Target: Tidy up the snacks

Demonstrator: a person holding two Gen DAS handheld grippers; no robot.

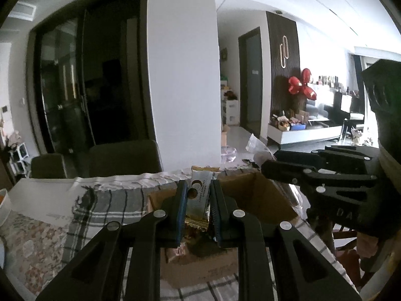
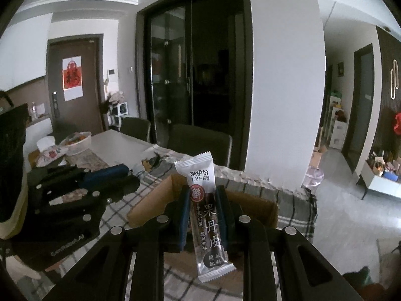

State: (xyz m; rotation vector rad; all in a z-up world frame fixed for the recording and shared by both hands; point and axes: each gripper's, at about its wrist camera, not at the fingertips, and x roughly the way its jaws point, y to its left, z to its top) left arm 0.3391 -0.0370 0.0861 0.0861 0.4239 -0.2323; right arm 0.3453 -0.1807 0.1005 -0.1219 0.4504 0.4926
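My left gripper (image 1: 198, 188) is shut on a silver and gold snack bar (image 1: 199, 198), held upright over an open cardboard box (image 1: 250, 190) on the checked tablecloth. My right gripper (image 2: 203, 193) is shut on a white and brown LYFEN fruit-leather snack packet (image 2: 205, 213), held upright over the same box (image 2: 150, 200). The right gripper also shows at the right of the left wrist view (image 1: 270, 168). The left gripper shows at the left of the right wrist view (image 2: 125, 175). A few wrapped snacks (image 1: 178, 250) lie inside the box.
The table (image 2: 117, 143) carries a floral runner, a white bowl (image 2: 76, 141) and a cup at its far end. Dark chairs (image 2: 200, 140) stand behind it. A white pillar (image 1: 183, 75) and glass doors are beyond.
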